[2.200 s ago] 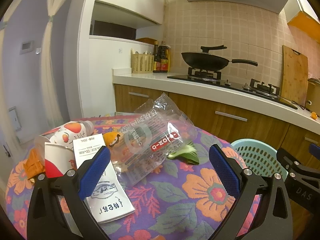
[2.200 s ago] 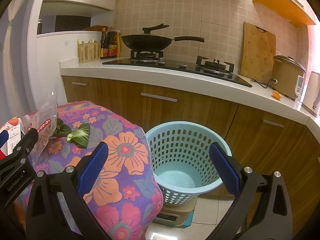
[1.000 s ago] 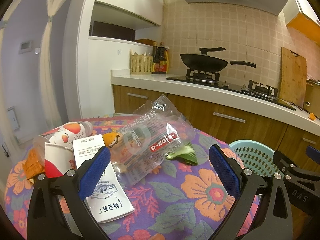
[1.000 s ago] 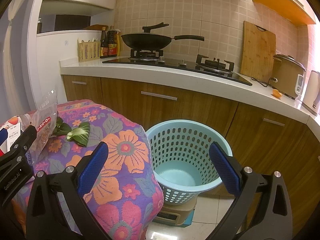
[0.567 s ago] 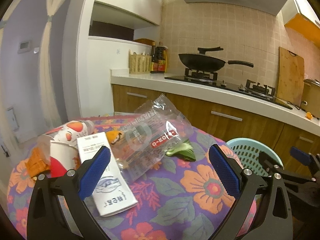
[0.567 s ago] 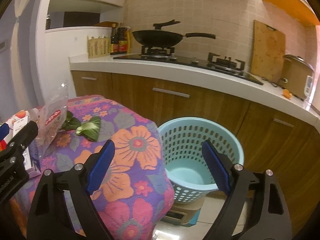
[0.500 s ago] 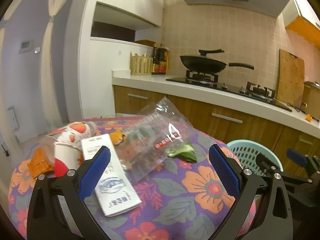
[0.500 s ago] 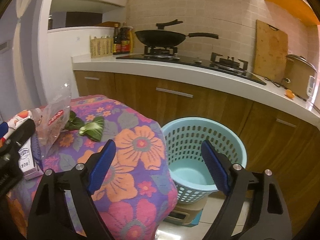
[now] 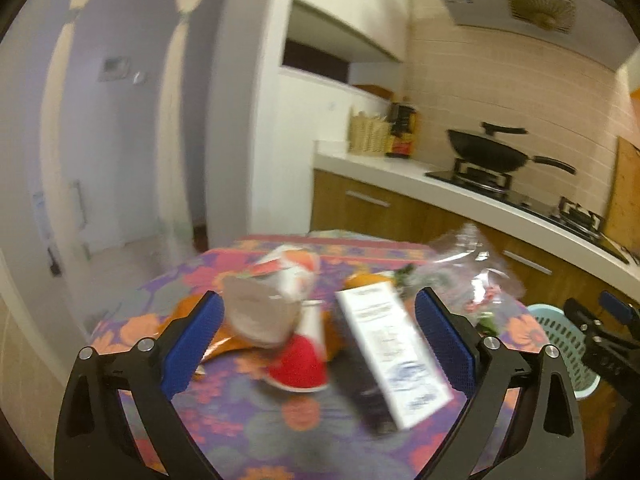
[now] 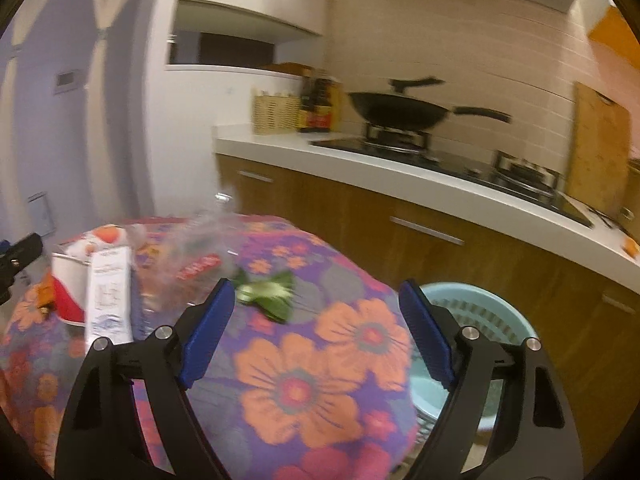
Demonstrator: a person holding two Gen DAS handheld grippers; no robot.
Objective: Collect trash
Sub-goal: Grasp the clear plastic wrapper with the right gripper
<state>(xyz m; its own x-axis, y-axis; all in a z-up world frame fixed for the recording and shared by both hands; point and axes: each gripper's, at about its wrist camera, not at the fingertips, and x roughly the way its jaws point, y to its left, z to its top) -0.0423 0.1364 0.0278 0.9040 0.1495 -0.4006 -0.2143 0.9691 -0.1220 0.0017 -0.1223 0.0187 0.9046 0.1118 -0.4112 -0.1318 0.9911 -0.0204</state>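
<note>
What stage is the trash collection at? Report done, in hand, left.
Done: nothing visibly; what shows of the blue basket looks empty. In hand: nothing; left gripper and right gripper are open. Left: paper cup, white carton, clear wrapper and green leaf, all on the table.

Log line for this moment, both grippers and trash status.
left gripper: open, empty | right gripper: open, empty | trash: on table | basket: beside table

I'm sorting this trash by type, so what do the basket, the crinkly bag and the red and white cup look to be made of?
Basket: looks like matte light-blue moulded plastic, with a perforated wall of regular holes.
Bag: probably thin clear glossy plastic film; it crinkles, glints, and shows what lies behind it.
Cup: likely printed paper, with a dull red and white wall and thin rim; blur leaves this open.
</note>
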